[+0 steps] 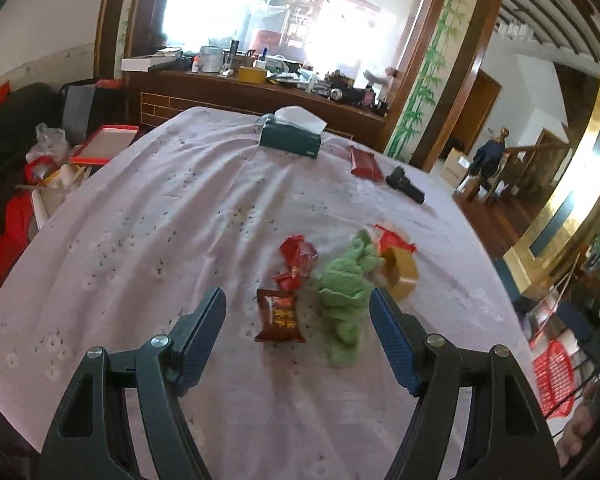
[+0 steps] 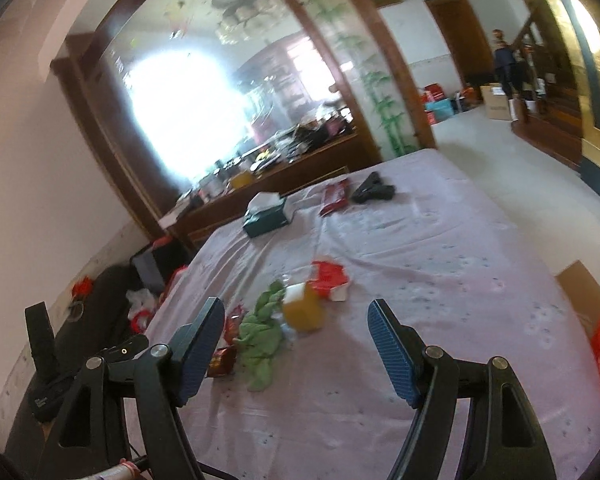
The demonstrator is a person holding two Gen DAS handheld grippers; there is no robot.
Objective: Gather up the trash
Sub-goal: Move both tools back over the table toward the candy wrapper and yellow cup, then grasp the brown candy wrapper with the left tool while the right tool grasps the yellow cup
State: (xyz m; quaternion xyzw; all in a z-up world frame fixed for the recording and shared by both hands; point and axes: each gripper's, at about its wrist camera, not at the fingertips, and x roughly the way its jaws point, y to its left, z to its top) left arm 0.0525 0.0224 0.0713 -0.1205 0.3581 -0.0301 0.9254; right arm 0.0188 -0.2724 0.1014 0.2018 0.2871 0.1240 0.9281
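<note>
Trash lies in a heap on a pale pink tablecloth (image 1: 160,220). A dark red snack packet (image 1: 278,316) lies flat, with crumpled red wrappers (image 1: 298,258) just beyond it. A green cloth (image 1: 344,292) lies to their right, next to a yellow tape roll (image 1: 400,272) and a red-and-white wrapper (image 1: 392,238). My left gripper (image 1: 298,316) is open and empty, hovering over the snack packet and cloth. My right gripper (image 2: 296,332) is open and empty, above the cloth (image 2: 260,332), the tape roll (image 2: 302,310) and the red-and-white wrapper (image 2: 332,276).
A green tissue box (image 1: 292,134), a red pouch (image 1: 366,164) and a black tool (image 1: 404,184) lie at the table's far end. A cluttered wooden sideboard (image 1: 260,92) stands behind. A red plastic basket (image 1: 554,376) sits on the floor to the right. Bags pile up at the left (image 1: 48,152).
</note>
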